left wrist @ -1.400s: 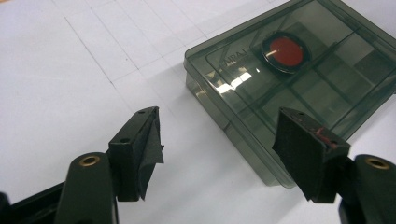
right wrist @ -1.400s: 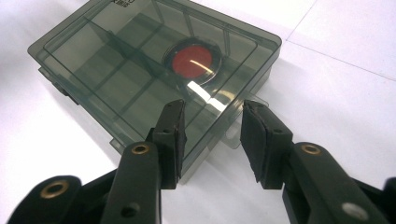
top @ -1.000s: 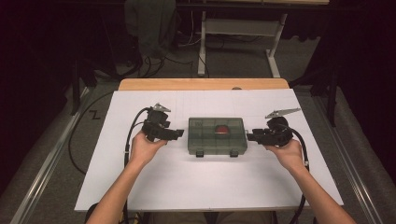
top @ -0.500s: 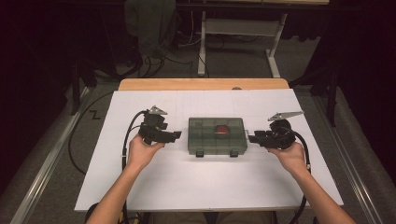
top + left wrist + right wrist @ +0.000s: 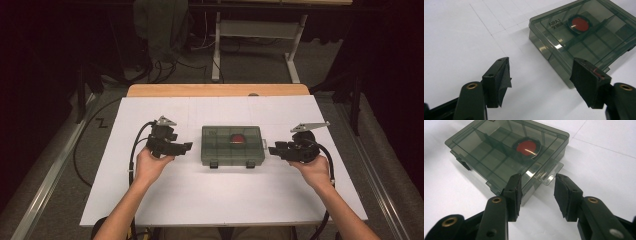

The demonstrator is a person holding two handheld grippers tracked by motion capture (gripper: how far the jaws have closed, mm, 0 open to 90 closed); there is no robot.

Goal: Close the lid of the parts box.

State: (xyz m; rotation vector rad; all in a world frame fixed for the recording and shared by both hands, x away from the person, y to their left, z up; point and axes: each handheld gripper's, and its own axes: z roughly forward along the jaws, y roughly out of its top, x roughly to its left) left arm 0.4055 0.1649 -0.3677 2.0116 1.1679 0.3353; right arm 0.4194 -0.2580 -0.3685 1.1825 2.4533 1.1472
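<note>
A smoky transparent compartment box (image 5: 232, 146) lies shut in the middle of the white board (image 5: 200, 195). Inside it, in a far compartment, sits a round red thing (image 5: 238, 138) (image 5: 579, 24) (image 5: 526, 147). My left gripper (image 5: 188, 146) (image 5: 541, 61) is open wide just left of the box, its jaws apart from the box's near corner (image 5: 554, 62). My right gripper (image 5: 271, 149) (image 5: 537, 178) is open at the box's right end, where the clear hang tab (image 5: 550, 173) points toward the gap between its jaws without touching them.
Two latches (image 5: 213, 164) sit on the box's front edge. A wooden strip (image 5: 215, 90) borders the far side of the board. Beyond it are floor cables (image 5: 165, 65) and a white desk frame (image 5: 260, 30). Each gripper's cable (image 5: 135, 145) loops outward beside the hand.
Both grippers have drawn back a little from the box's ends, the left one leftward and the right one rightward. The box has not moved.
</note>
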